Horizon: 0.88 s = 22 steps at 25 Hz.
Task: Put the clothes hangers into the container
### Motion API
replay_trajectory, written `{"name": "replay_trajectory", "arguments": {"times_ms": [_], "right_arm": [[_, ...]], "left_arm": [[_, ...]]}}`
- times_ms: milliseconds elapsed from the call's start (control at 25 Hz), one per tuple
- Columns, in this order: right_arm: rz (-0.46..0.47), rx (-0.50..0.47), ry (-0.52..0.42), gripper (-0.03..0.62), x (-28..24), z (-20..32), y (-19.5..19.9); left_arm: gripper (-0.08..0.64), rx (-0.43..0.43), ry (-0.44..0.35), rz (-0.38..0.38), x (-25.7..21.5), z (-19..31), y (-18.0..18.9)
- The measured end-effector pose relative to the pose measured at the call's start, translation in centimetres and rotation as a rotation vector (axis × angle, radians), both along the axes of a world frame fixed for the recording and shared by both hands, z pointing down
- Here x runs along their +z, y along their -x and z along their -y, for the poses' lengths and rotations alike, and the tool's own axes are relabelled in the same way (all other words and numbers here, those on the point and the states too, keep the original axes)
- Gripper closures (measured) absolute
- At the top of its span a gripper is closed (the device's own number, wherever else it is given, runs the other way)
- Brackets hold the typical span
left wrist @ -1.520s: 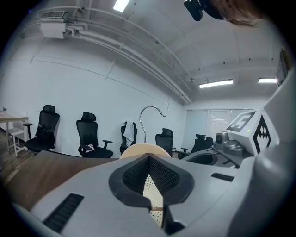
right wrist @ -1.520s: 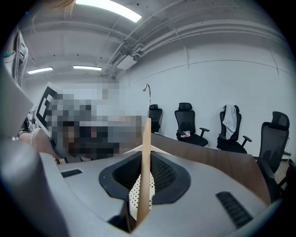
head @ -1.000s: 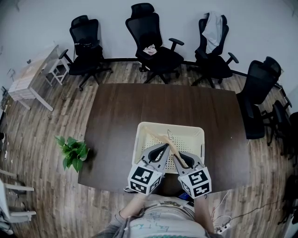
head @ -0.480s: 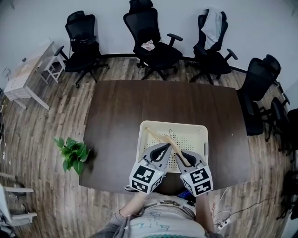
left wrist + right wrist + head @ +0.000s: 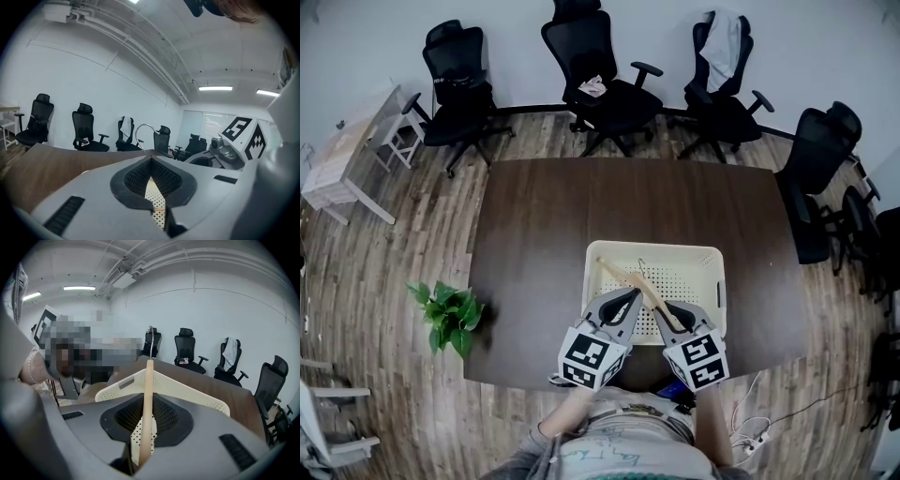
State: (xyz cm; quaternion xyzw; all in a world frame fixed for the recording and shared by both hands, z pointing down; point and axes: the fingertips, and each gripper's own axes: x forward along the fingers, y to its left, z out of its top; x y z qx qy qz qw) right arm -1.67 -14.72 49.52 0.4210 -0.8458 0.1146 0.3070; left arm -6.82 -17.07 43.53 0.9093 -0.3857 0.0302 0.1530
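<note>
Both grippers are over the cream perforated basket (image 5: 705, 255) on the dark wooden table (image 5: 539, 230). The right gripper (image 5: 672, 317) has its jaws clamped on one arm of the wooden hanger (image 5: 628, 278), which slants across the basket. The left gripper (image 5: 630, 296) has its tips pinched together, with the hanger's metal hook (image 5: 143, 127) poking up just past them.

Dark wood table (image 5: 548, 239); cream perforated container (image 5: 652, 249) near front edge.

Cool, even overhead light; sharp focus, heavy fisheye warp, dark corners.
</note>
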Motion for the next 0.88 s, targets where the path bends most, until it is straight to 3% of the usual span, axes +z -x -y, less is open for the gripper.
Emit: {"name": "replay_trajectory", "arguments": {"times_ms": [320,880], "right_arm": [[-0.027,-0.010,0.010,0.532,0.9,0.2,0.6],[-0.014,-0.102,0.027,0.532,0.4,1.2,0.1]], "left_arm": [[0.549,-0.003,0.023,0.021,1.6,0.3,1.0],[0.549,-0.107,0.057,0.042,3.1,1.9,0.8]]}}
